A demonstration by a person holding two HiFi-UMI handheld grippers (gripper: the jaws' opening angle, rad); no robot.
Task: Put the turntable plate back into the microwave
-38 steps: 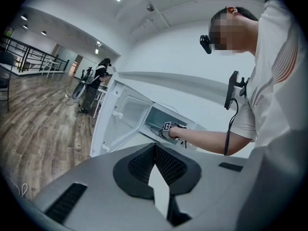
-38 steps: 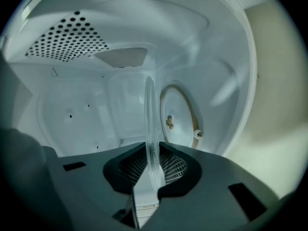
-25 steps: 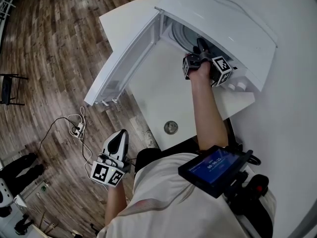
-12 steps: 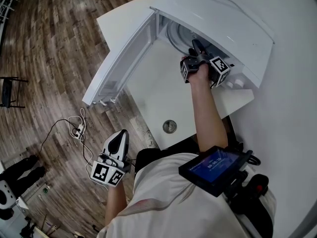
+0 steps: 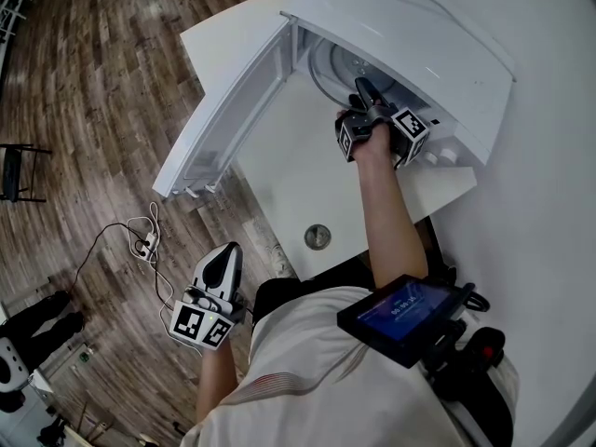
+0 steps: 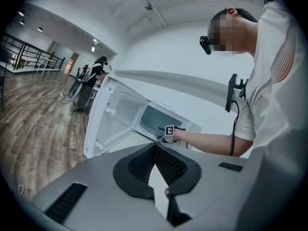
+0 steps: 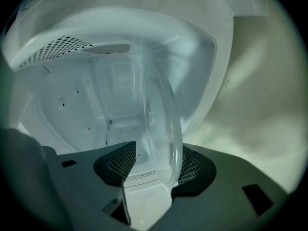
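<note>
The white microwave (image 5: 419, 35) stands on a white table (image 5: 279, 166) with its door (image 5: 223, 110) swung wide open. My right gripper (image 5: 361, 87) is at the mouth of the cavity (image 7: 72, 95), shut on the clear glass turntable plate (image 7: 161, 114). The plate stands on edge between the pads, its rim against the right pad (image 7: 190, 165), and reaches into the cavity; its rim (image 5: 337, 63) also shows in the head view. My left gripper (image 5: 226, 254) hangs low at the person's left side over the wooden floor. It is shut and holds nothing (image 6: 155, 147).
A small round metal disc (image 5: 318, 237) lies on the table near its front edge. A cable and power strip (image 5: 144, 240) lie on the floor to the left. A screen (image 5: 405, 310) is mounted at the person's chest. Another person (image 6: 98, 66) stands far behind the microwave.
The right gripper with the plate has shifted slightly left at the cavity mouth. The left gripper has not moved.
</note>
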